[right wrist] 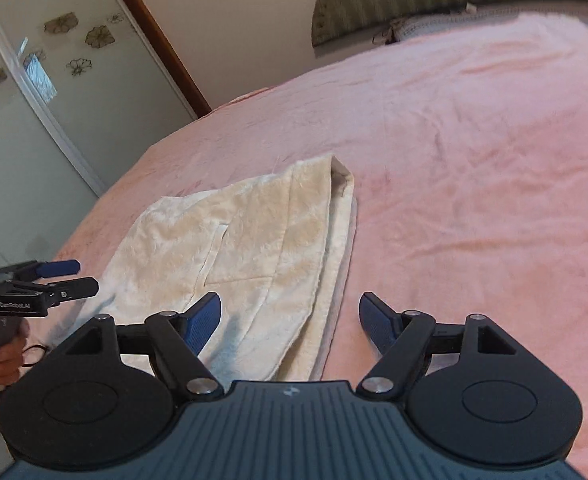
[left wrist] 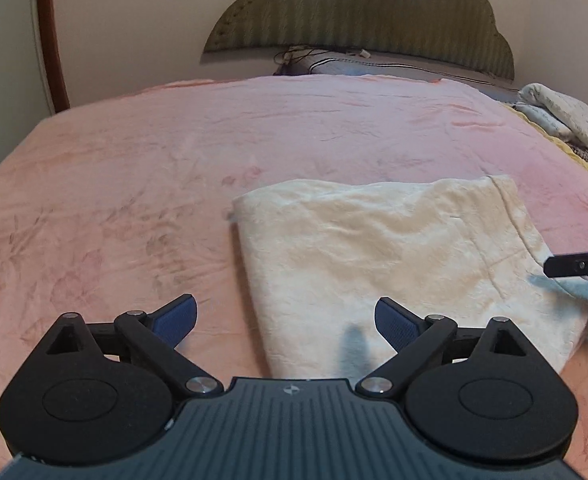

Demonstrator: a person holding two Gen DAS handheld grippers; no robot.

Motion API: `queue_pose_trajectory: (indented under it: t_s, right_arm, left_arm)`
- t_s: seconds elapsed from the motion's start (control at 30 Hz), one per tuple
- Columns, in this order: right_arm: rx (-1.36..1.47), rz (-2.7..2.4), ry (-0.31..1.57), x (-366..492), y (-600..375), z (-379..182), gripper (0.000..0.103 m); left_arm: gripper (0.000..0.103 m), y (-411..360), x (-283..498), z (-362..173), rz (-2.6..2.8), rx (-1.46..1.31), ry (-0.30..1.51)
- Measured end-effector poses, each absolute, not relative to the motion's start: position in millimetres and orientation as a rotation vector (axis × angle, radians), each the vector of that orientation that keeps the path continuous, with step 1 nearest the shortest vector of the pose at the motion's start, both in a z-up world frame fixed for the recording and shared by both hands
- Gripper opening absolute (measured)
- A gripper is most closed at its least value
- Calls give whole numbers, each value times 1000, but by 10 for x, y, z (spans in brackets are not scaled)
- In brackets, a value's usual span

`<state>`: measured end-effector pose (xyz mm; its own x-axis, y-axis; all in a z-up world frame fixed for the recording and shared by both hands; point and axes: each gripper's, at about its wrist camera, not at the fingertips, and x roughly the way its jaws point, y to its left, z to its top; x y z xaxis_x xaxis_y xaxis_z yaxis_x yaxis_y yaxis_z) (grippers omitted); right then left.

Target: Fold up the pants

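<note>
The cream pants (left wrist: 389, 252) lie folded into a flat rectangle on the pink bedspread (left wrist: 134, 184). My left gripper (left wrist: 286, 320) is open and empty, held just above the near left edge of the pants. My right gripper (right wrist: 290, 320) is open and empty over the near right edge of the pants (right wrist: 254, 240), where a back pocket and stacked layers show. The right gripper's finger (left wrist: 577, 265) pokes into the left wrist view at the far right. The left gripper (right wrist: 54, 280) shows in the right wrist view at the left, held by a hand.
A padded headboard (left wrist: 357, 12) and a pillow (left wrist: 373, 66) are at the far end of the bed. A bundle of white cloth (left wrist: 561, 116) lies at the far right edge. A wardrobe door with flower decals (right wrist: 34, 100) stands left of the bed.
</note>
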<state>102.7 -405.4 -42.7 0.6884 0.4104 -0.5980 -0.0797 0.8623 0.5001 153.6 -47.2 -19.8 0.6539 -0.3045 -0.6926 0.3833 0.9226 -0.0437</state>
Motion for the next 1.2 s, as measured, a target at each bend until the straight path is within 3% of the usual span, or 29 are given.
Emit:
queue_pose_trajectory:
  t_s: [0.23,0.4,0.43,0.47,0.53,0.63,0.73,1.03,1.2]
  right_arm:
    - [670,520,816,1238,-4207,-624,78]
    - [730,601,807,1533,-4130,-698,77]
    - [727,601,805,1584,-4089,-693,73]
    - [722,596,809,1611,-4052,-702,60]
    - [702,560,829,1611,-3990,-735,33]
    - [705,562,805,1507,-3954,-718,25]
    - [660,572,774,1466,-3859,-576,25]
    - [415,667,620,1902,-3448,200,25]
    - [413,661,575,2481,-3412,221,25]
  left_arm:
    - [97,-224,1956,-514,-634,-212,995]
    - [89,-422,1973,-530,-676,-239,935]
    - [85,-461,1921,-536,-659,-238,911]
    - [81,-499,1874,-532,-640,-215,892]
    - [57,-590,1731,-504,-591,-102,835]
    - [28,-625,1539,-448,-549,6,756]
    - [15,-619,1492,-358,-529,19,711]
    - [10,-457,1885,130,-412,-2,537]
    - [10,-471,2453,174,-326,-31,580]
